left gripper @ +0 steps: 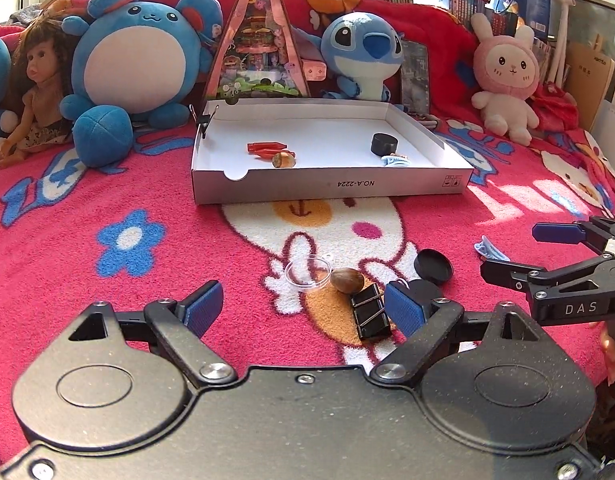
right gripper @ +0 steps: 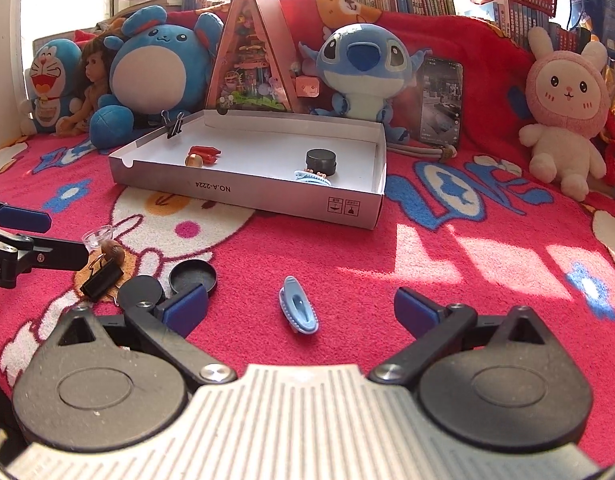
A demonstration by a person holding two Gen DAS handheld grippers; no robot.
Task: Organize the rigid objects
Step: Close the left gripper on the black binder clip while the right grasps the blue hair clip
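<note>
A white cardboard tray (left gripper: 331,186) (right gripper: 247,192) lies on the pink blanket and holds a red piece (left gripper: 266,148), a nut (left gripper: 283,159), a black round box (left gripper: 384,143) and a blue hair clip (left gripper: 395,160). In front of it lie a clear cup (left gripper: 308,274), a brown nut (left gripper: 347,280), a black binder clip (left gripper: 371,316) and black lids (left gripper: 433,266). My left gripper (left gripper: 303,308) is open and empty, low over these. My right gripper (right gripper: 301,308) is open and empty, around a blue hair clip (right gripper: 299,310) on the blanket.
Plush toys (left gripper: 135,60) (right gripper: 363,68), a doll (left gripper: 39,80), a triangular toy box (left gripper: 259,40) and a phone (right gripper: 441,100) line the back. A binder clip (right gripper: 173,122) sits on the tray's far left rim. Bookshelves stand behind.
</note>
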